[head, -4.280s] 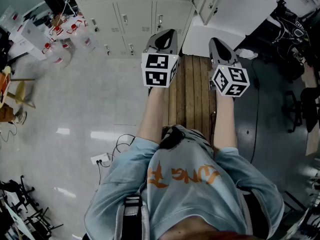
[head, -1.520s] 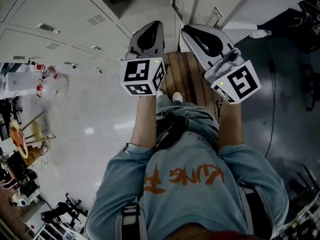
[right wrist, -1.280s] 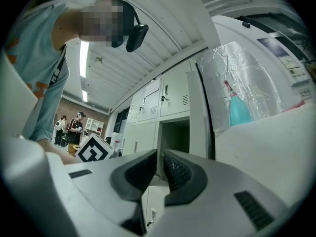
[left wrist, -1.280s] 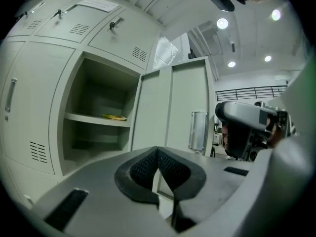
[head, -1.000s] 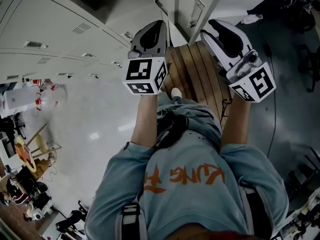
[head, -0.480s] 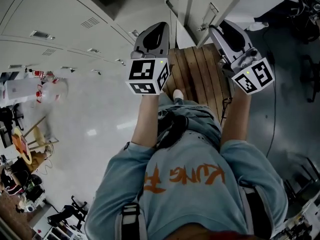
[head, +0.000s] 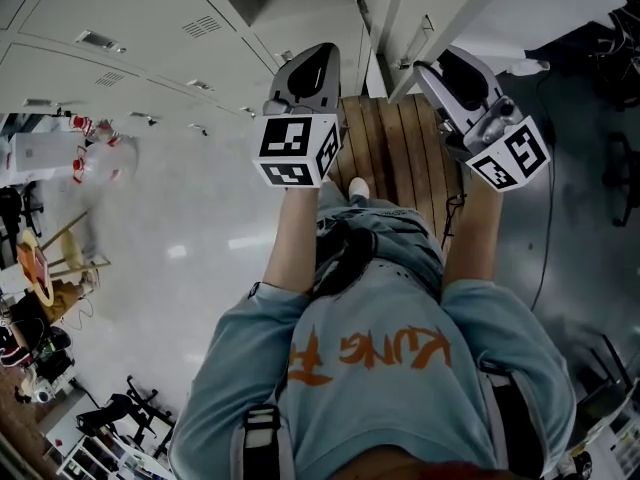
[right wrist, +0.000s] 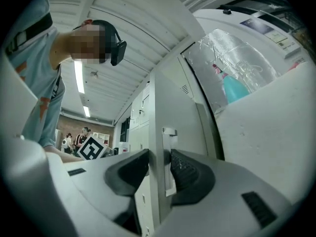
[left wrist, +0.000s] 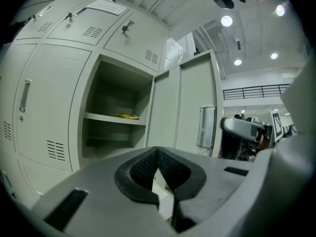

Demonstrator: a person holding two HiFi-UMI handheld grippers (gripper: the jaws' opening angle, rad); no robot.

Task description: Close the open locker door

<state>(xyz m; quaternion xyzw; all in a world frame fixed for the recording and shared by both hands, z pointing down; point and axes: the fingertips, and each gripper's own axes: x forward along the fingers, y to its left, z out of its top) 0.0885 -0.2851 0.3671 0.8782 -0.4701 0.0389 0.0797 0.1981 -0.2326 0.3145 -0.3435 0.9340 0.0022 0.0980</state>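
The open locker (left wrist: 116,112) shows a shelf with a small yellow thing (left wrist: 127,116) on it. Its grey door (left wrist: 190,107) stands swung out, handle (left wrist: 206,127) facing me. In the head view the door (head: 440,8) rises ahead of my right gripper (head: 440,68). In the right gripper view the door's edge (right wrist: 159,132) runs up between that gripper's (right wrist: 160,174) jaws, which are opening around it. My left gripper (left wrist: 157,152) hangs in front of the open compartment, shut on nothing, and in the head view it (head: 308,60) is left of the door.
Closed lockers (head: 120,18) run along the left. A wooden pallet (head: 400,158) lies under my feet. Bottles (head: 95,158) stand on the floor at left, cables and chairs (head: 615,178) at right. A plastic-wrapped spray bottle (right wrist: 237,68) sits on a white unit beside the door.
I have come close to the lockers. Over the last second the right gripper swung right and forward onto the door's edge, while the left gripper stayed almost still.
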